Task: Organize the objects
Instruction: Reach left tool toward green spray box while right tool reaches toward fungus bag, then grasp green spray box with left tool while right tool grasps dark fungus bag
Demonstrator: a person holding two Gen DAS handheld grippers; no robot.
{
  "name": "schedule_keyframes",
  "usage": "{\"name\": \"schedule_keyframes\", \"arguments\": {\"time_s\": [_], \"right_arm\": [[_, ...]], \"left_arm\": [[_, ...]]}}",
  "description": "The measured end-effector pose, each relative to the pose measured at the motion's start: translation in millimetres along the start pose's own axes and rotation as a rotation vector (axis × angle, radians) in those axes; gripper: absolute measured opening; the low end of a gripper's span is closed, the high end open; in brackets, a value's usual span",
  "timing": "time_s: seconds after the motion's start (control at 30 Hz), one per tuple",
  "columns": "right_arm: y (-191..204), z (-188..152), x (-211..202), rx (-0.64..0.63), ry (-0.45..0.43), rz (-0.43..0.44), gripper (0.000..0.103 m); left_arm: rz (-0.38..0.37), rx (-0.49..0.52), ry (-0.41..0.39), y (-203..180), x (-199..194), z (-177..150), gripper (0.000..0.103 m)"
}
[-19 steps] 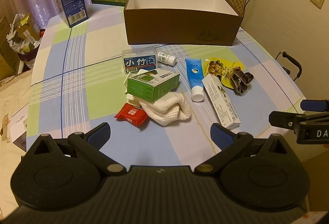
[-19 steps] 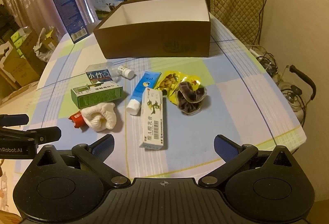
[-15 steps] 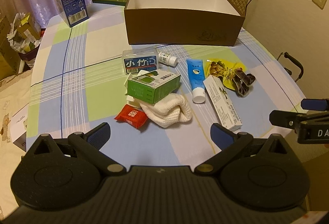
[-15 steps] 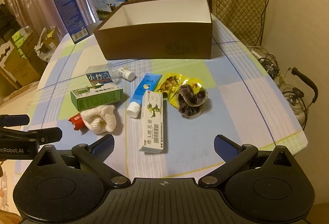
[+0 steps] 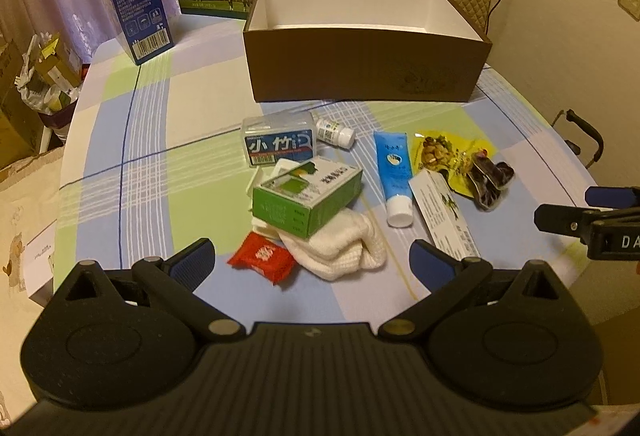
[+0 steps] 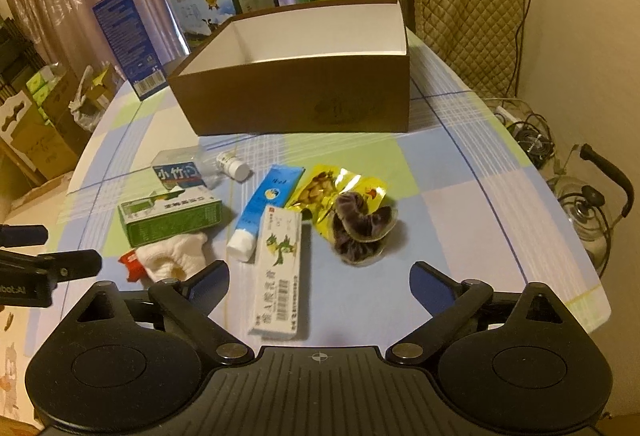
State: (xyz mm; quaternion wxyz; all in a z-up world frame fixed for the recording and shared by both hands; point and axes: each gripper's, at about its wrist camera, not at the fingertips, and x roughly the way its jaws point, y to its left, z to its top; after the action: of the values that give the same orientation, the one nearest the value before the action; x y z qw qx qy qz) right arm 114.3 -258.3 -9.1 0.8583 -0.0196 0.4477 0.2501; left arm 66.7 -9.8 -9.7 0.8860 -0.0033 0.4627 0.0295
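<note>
Counter (image 5: 192, 140): checked cloth, carrying all items. Brown box (image 5: 360, 68) at 12 o'clock, open-topped, nothing visible inside. Green carton (image 5: 304, 196) at centre, propped on a white cloth (image 5: 344, 248). Clear case (image 5: 280, 140) just beyond the carton at 12 o'clock. White carton (image 6: 280, 272) lies at 6 o'clock in the right wrist view, blue tube (image 6: 264, 208) touching its left side. Yellow packet (image 6: 332, 188) sits partly under a dark scrunchie (image 6: 360, 232). Red sachet (image 5: 262, 262) at the cloth's 9 o'clock. Left gripper (image 5: 312, 256) and right gripper (image 6: 320, 280): jaws spread wide, holding nothing.
</note>
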Motion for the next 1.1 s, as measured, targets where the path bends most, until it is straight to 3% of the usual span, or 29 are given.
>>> {"name": "schedule_keyframes", "arguments": {"time_s": [0.57, 1.1], "right_arm": [[-47.7, 13.4, 58.5, 0.02, -0.006, 0.027, 0.077], [-49.1, 21.0, 111.3, -0.047, 0.059, 0.018, 0.063]], "left_arm": [[0.052, -0.035, 0.02, 6.1, 34.2, 23.8, 0.102], [0.082, -0.047, 0.044, 10.4, 57.7, 34.0, 0.102]]}}
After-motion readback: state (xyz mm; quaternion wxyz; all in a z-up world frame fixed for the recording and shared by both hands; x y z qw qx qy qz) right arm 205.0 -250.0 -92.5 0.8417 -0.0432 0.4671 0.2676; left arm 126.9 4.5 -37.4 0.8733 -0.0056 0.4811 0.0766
